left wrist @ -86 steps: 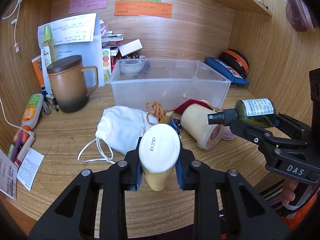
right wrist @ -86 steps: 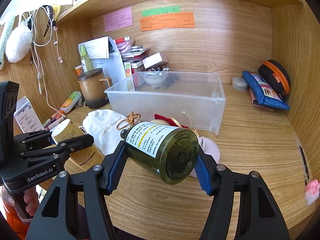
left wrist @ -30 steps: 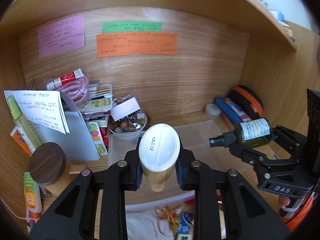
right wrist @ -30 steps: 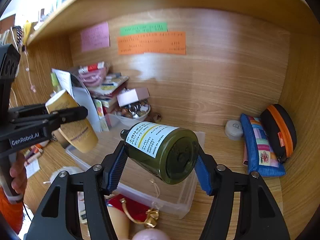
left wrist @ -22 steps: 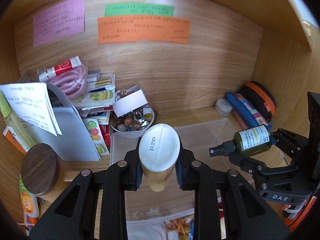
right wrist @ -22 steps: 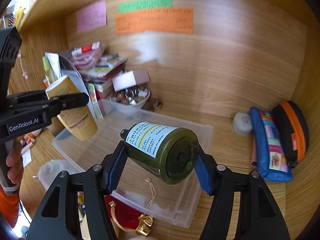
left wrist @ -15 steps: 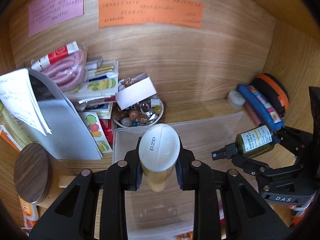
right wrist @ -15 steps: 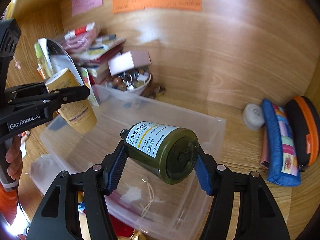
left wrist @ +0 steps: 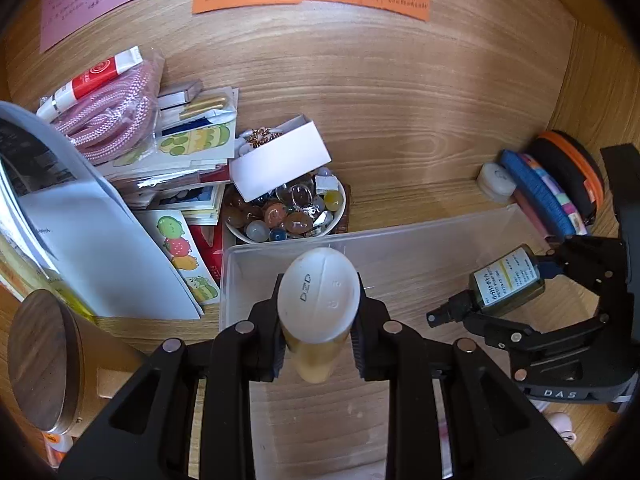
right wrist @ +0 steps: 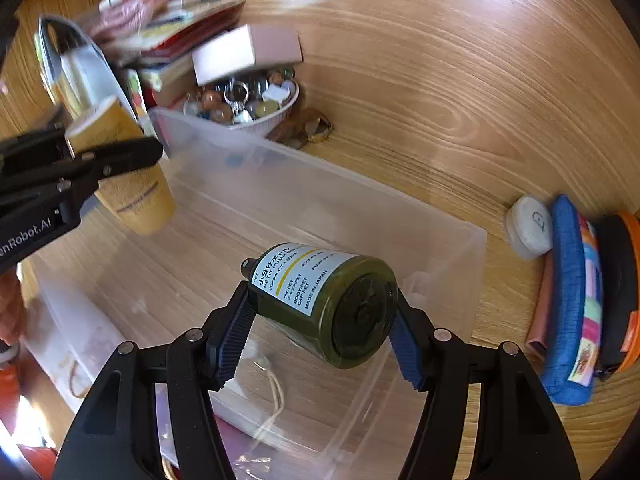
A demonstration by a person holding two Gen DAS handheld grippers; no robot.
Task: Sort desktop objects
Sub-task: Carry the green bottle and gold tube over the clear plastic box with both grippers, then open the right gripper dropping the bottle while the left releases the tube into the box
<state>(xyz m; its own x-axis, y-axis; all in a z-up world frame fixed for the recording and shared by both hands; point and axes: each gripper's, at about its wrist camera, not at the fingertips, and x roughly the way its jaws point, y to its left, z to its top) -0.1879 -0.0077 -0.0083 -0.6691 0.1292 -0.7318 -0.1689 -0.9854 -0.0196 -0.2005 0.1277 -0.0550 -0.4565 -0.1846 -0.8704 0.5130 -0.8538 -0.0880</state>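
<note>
Here the left gripper (left wrist: 319,334) has its jaws clamped on a tan tube (left wrist: 318,312), white cap up, over the clear bin (left wrist: 400,236). The right gripper (right wrist: 320,328) grips a green bottle (right wrist: 328,300) crosswise between blue pads, also above the bin.

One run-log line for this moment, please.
left gripper: shut on yellow tube | right gripper: shut on green bottle | both over clear bin

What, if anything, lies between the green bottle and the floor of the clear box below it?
Nothing visible. The green bottle hangs over the clear box, whose top is open and whose floor beneath it looks bare.
</note>
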